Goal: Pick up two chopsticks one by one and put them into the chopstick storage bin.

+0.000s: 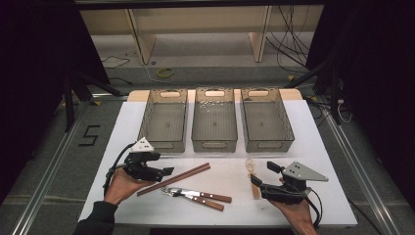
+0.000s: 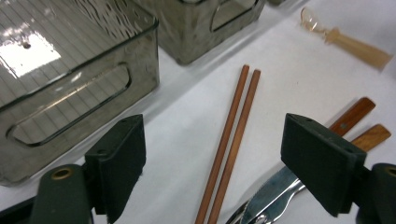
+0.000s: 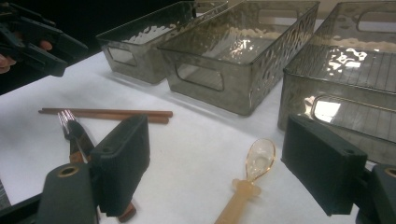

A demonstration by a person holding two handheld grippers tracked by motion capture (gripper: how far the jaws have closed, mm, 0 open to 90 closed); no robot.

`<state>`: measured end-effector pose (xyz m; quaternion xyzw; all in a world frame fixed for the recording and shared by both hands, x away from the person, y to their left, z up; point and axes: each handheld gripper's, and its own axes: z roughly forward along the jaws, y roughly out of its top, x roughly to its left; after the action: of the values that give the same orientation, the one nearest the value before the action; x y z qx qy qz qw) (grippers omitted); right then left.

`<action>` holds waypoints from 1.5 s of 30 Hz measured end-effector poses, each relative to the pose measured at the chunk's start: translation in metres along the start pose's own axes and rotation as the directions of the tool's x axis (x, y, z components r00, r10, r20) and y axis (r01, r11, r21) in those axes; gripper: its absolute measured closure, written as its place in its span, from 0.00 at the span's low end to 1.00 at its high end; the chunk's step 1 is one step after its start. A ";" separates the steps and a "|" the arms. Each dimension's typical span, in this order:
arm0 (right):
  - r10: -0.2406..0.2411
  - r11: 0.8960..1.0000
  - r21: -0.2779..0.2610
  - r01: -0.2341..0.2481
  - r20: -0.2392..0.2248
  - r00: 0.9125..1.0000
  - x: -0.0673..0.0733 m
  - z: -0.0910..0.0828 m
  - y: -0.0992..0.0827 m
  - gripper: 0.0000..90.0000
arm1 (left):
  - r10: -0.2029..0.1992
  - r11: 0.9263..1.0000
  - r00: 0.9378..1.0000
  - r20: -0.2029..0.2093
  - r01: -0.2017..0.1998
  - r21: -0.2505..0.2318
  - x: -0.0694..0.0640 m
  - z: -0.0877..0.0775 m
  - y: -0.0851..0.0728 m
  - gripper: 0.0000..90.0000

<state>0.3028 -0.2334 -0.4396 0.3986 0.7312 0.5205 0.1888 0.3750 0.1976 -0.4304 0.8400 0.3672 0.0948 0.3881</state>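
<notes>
With jaws wide and empty, the left gripper straddles the chopsticks, whose long axis runs straight ahead toward the bins.

A pair of brown wooden chopsticks is laid side by side, touching along their length, flat on the white table. They are set aslant in front of the left basket, their far tips towards the middle basket.
</notes>
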 end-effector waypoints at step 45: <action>0.012 0.999 0.040 -0.011 -0.031 0.999 -0.001 0.006 -0.001 0.28 | 0.192 0.854 0.973 0.125 -0.229 0.467 0.007 0.060 0.015 0.63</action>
<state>0.3067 -0.2307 -0.4430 0.3983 0.7418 0.5132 0.1663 0.4149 0.1610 -0.4612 0.9476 0.2706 0.0121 0.1694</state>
